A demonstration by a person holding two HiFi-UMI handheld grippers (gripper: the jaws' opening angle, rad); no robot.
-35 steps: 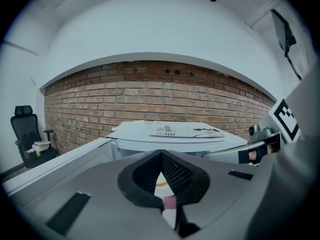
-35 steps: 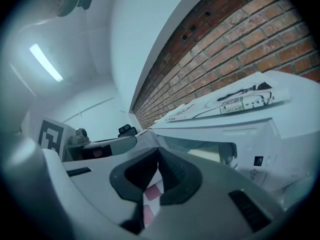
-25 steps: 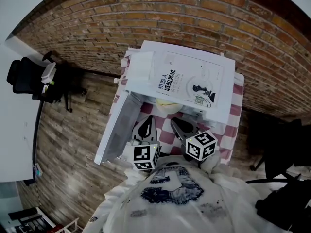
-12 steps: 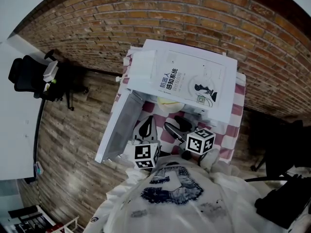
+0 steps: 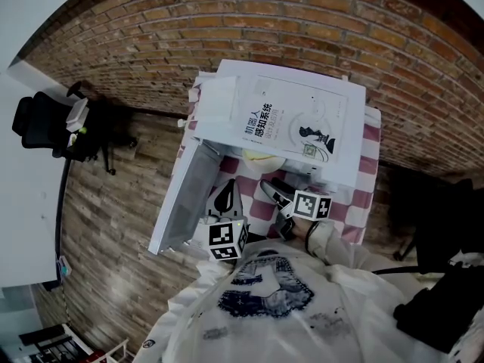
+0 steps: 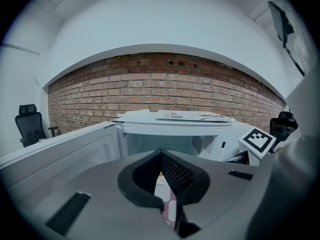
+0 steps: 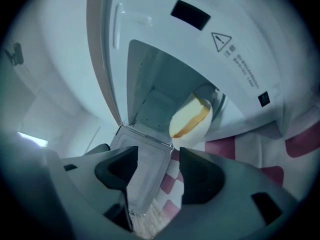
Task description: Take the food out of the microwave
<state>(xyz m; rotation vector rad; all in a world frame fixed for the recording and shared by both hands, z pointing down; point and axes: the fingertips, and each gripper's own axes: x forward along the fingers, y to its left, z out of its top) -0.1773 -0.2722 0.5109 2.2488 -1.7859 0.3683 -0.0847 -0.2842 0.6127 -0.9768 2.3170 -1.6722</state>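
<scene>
1. The food, pale yellow with a brown streak, lies in a white bowl point(image 7: 190, 119). The bowl sits at the open mouth of the microwave point(image 7: 235, 49). I cannot tell whether its base rests on the oven floor or on the cloth in front.
2. The right gripper point(image 7: 157, 159) points at the bowl from just in front without touching it. Its jaws are spread wide with nothing between them, and only the door and the cloth show through the gap.
3. The left gripper point(image 5: 229, 191) hangs beside the right one, nearer the door. Its jaws are pressed together at the tips and pinch nothing.
4. The microwave door point(image 5: 185, 199) is swung fully open to the left in the head view.
5. A book point(image 5: 299, 123) lies flat on top of the microwave.
6. A red-and-white checked cloth point(image 5: 261, 206) covers the table under the oven and the grippers.
7. Behind is a brick wall point(image 5: 318, 21), and a black office chair point(image 5: 41, 119) stands well off to the left.
</scene>
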